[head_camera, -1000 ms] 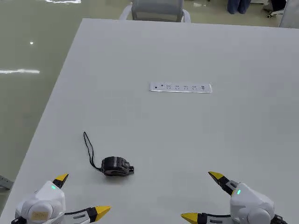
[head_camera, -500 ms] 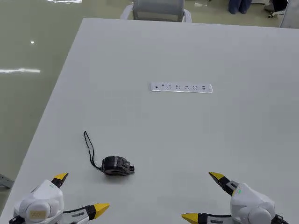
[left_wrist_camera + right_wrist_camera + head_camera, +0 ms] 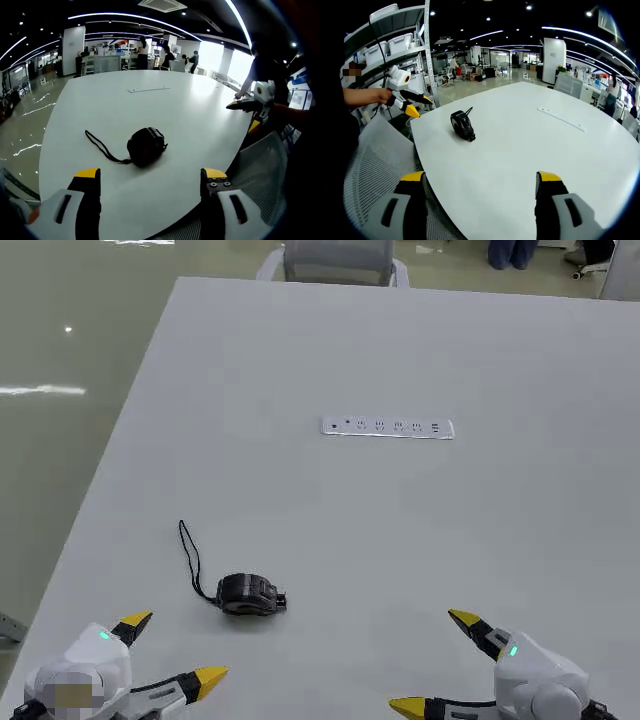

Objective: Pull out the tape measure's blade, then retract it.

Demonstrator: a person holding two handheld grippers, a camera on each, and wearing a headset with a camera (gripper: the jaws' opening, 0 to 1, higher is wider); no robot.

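A small black tape measure (image 3: 248, 593) lies on the white table (image 3: 400, 520), its blade in and a black wrist cord (image 3: 190, 555) trailing to the far left. It also lies ahead in the left gripper view (image 3: 146, 145) and the right gripper view (image 3: 462, 125). My left gripper (image 3: 172, 650) hovers open near the table's front edge, just short of the tape measure. My right gripper (image 3: 437, 662) hovers open at the front right, well apart from it. Both hold nothing. The jaws of the left gripper (image 3: 151, 176) and right gripper (image 3: 480, 179) stand wide apart.
A white power strip (image 3: 387, 428) lies flat at the table's middle. A grey chair (image 3: 340, 260) stands at the far edge. The table's left edge drops to a glossy floor (image 3: 60, 390). A mesh chair seat (image 3: 375, 165) is below the front edge.
My left gripper has sunk slightly toward the bottom of the view. The tape measure and my right gripper have not moved.
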